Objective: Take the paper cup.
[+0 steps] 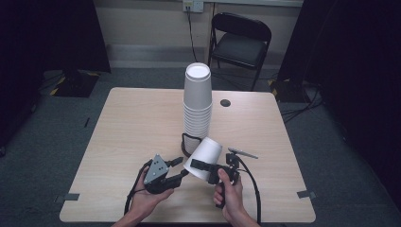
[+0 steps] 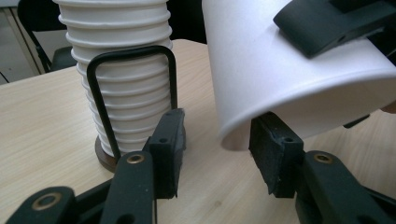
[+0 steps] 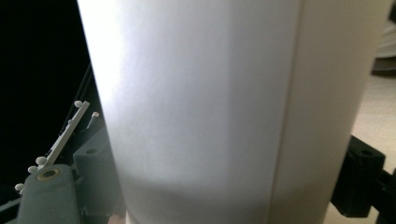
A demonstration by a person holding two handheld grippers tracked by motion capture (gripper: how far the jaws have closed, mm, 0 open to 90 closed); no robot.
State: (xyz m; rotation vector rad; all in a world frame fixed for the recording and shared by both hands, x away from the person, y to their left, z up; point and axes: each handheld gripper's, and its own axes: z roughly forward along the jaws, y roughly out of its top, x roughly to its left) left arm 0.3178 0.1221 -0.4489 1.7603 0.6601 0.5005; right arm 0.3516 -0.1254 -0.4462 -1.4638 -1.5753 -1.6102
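At lower centre, our right hand-held gripper (image 1: 202, 166) grasps a paper cup (image 1: 204, 157); the released left hand-held gripper (image 1: 180, 167) might crush its rim.

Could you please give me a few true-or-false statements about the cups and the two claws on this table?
1. The right claw holds a single white cup. True.
2. That cup stands upright on the table. False: it is tilted, off the table.
3. The cup stack sits in a black wire holder. True.
4. The left claw grips the stack. False: its jaws are open by the single cup's rim.
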